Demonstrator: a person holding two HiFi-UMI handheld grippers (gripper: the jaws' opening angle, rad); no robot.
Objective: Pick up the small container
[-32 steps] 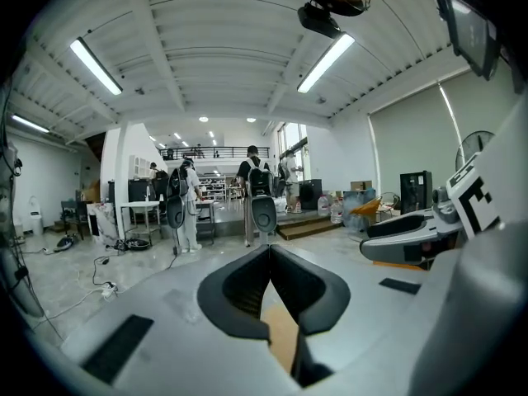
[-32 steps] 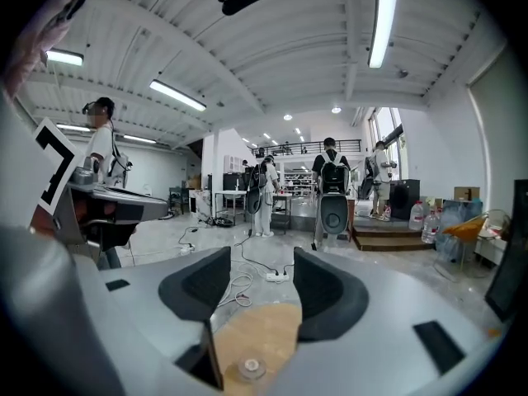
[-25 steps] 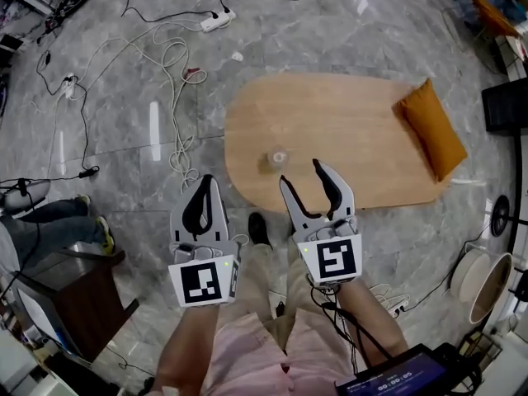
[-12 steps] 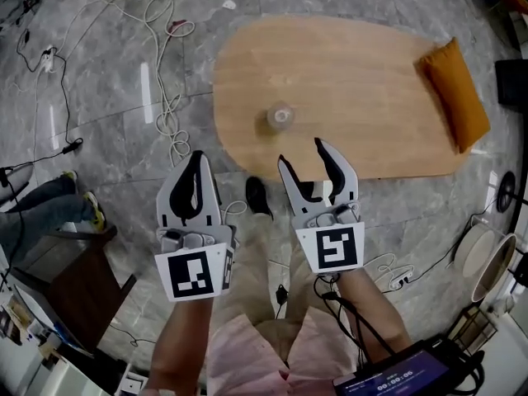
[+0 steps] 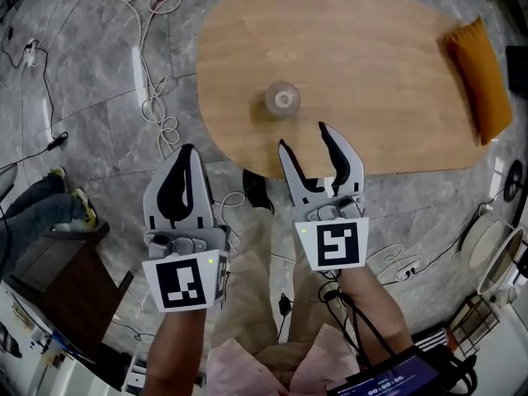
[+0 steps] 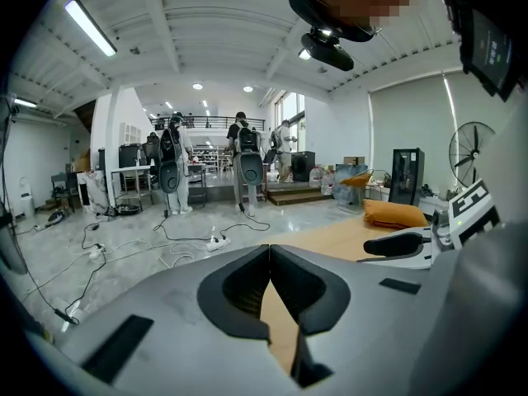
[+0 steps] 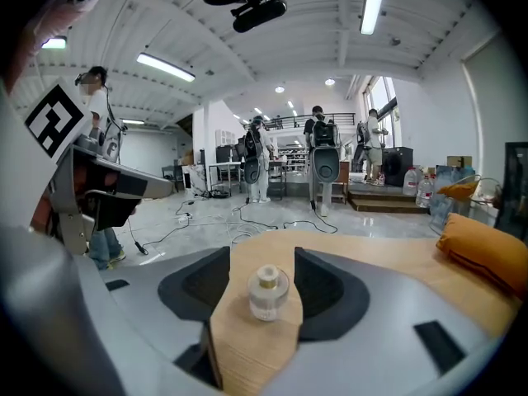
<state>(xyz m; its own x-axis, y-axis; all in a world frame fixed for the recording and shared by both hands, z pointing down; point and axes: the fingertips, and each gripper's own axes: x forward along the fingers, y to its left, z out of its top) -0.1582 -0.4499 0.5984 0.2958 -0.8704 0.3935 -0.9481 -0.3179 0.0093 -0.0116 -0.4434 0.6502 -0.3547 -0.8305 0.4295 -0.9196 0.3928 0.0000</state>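
Small container [image 5: 281, 100] upright near table [image 5: 388, 64] front edge; right gripper [image 5: 305, 139] wide and empty at that edge, left gripper [image 5: 185, 150] pinched together off-table; likely light, rigid, slick, so squeeze mid-body below cap.

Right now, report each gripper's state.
Left gripper: shut, empty.
Right gripper: open, empty; the small clear round container stands ahead of it, untouched.

Grey plastic left gripper [image 5: 183, 150] and grey plastic right gripper [image 5: 304, 137], both with black-lined jaws. White cubes [image 5: 183, 283] carry black square markers. Black cable [image 5: 351, 308] at right wrist. Pink shirt [image 5: 247, 374], beige trousers [image 5: 252, 279].
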